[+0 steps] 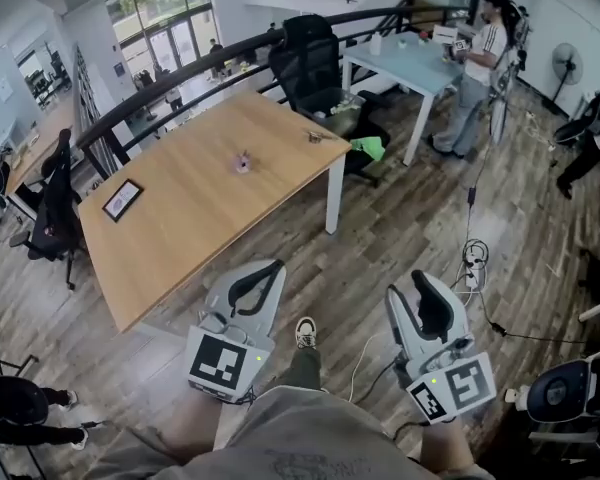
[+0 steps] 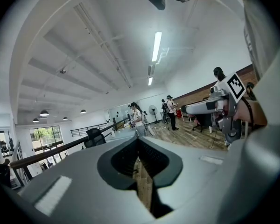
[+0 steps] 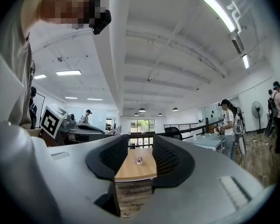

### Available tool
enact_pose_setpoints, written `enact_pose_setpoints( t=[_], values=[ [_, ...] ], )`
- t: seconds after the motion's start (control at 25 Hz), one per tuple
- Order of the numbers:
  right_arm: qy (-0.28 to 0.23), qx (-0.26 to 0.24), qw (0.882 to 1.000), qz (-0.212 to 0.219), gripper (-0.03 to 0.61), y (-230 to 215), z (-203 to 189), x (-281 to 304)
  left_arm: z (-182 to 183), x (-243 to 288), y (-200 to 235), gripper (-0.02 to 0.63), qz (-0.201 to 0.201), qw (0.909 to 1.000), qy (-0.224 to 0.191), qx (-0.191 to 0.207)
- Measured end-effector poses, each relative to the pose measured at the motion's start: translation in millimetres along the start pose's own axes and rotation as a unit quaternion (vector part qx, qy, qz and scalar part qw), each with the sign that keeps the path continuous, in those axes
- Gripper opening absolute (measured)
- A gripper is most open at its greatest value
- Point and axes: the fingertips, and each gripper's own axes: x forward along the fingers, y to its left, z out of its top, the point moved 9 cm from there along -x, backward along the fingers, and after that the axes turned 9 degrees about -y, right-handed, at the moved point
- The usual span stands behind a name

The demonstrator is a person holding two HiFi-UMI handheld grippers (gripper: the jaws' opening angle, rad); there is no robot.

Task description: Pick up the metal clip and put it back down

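Observation:
The metal clip, small, silvery and pinkish, lies near the middle of the wooden table; in the right gripper view the clip shows far off between the jaws. Both grippers are held low near my body, well short of the table. My left gripper has its jaws drawn together with nothing in them; in its own view the left gripper leaves only a thin slit. My right gripper stands open and empty, its jaws framing the table in its own view, where the gripper points at the clip.
A second small metal thing lies near the table's far edge, and a black-framed tablet at its left end. Black office chairs flank the table. A person stands by a pale blue table. Cables trail on the floor.

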Motion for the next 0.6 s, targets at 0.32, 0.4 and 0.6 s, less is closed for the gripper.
enact_pose_setpoints(
  t=[0.32, 0.4, 0.6],
  values=[
    [0.022, -0.011, 1.0, 0.003, 0.147, -47.0, -16.4, 83.8, -19.9, 73.2, 58.0, 0.002, 0.008, 0.9995, 0.015, -0.027],
    [0.027, -0.013, 1.0, -0.002, 0.147, -61.0, -21.0, 108.7, -25.6, 96.5, 76.9, 0.002, -0.001, 0.9998, 0.013, -0.018],
    [0.059, -0.019, 0.998, -0.01, 0.147, -93.4, -32.3, 177.1, -36.0, 152.4, 131.0, 0.002, -0.017, 0.9998, 0.013, -0.001]
  ],
)
